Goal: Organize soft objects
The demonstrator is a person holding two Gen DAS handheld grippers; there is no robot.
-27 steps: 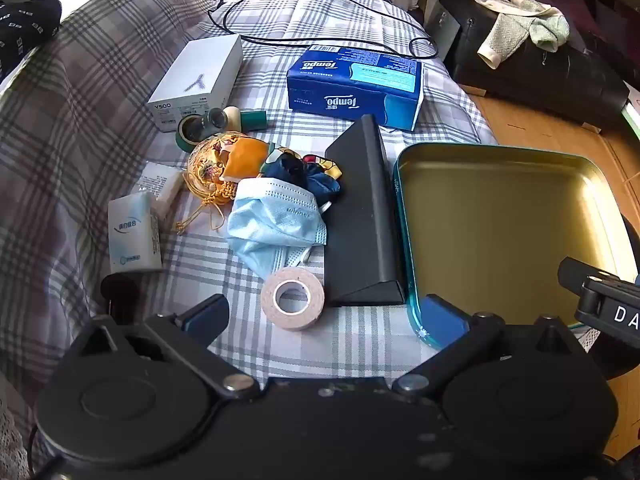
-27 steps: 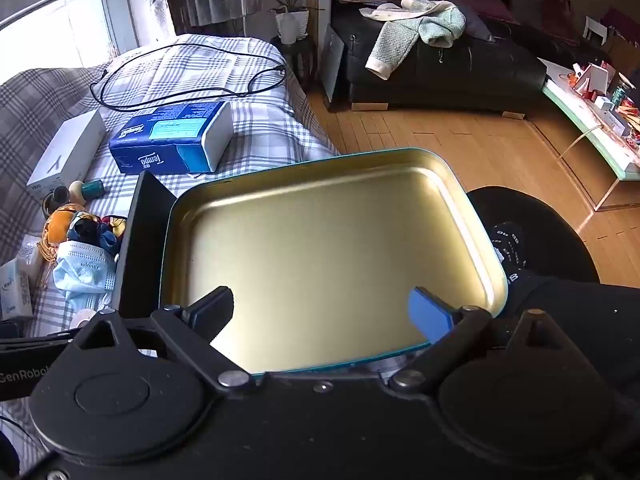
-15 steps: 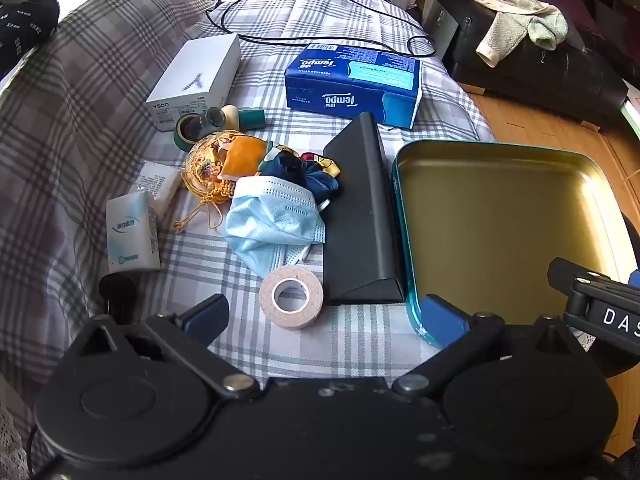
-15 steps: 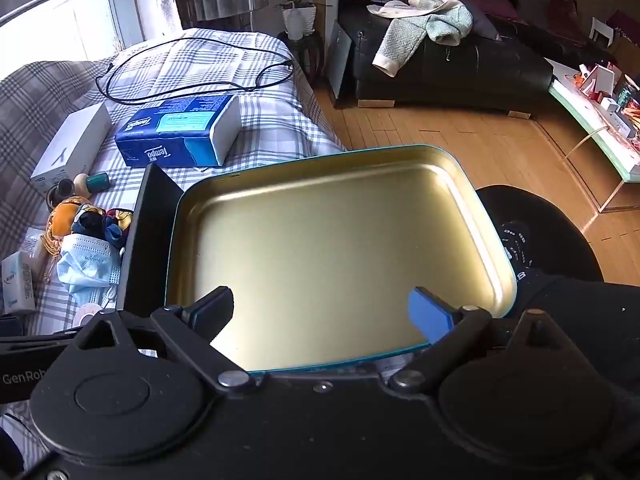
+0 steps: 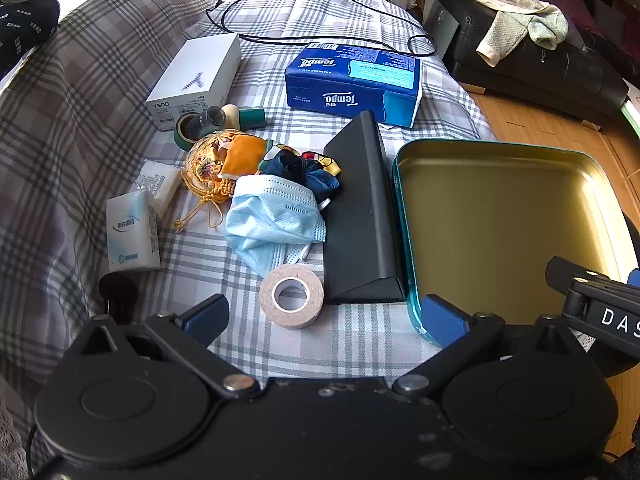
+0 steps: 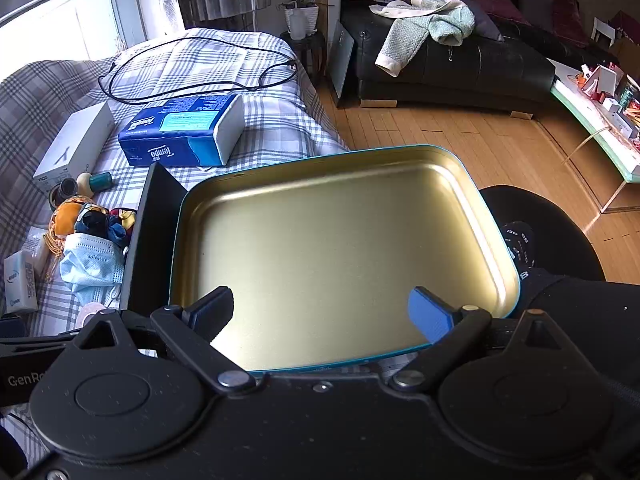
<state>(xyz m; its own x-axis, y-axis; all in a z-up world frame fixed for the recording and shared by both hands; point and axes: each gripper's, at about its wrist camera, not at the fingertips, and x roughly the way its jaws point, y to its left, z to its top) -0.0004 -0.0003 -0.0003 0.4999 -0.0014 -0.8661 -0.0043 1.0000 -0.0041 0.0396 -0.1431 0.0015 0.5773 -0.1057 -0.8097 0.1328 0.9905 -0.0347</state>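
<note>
Grippers: left gripper [image 5: 324,318] and right gripper [image 6: 320,312] both have fingers spread wide, nothing between them.
Left position: hovers over the plaid cloth [image 5: 80,128], tape roll [image 5: 291,295] just ahead of its fingers.
Right position: hovers over the near edge of the tin tray [image 6: 496,248], both fingertips above the gold floor; contact with the tray can't be told.
Tray: gold inside, teal rim, nothing in it; sits at the right edge of the cloth, also seen in the left view [image 5: 404,216].
Black case [image 5: 360,216]: long wedge, lies along the tray's left wall, touching or nearly so.
Soft items: blue face mask [image 5: 276,220] crumpled left of the case, just behind the tape roll; dark blue fabric bundle [image 5: 304,172] behind the mask, against the case; orange pouch [image 5: 224,156] with tassel cord left of that. All three in one pile, overlapping.
Tissue: small tissue pack [image 5: 130,232] left of the pile, apart from it; big blue Tempo pack [image 5: 352,82] further back.
Other: white Y500 box [image 5: 196,76] back left, green tape and small bottles [image 5: 212,120] in front of it, black cable [image 5: 320,16] looped at the far end.
</note>
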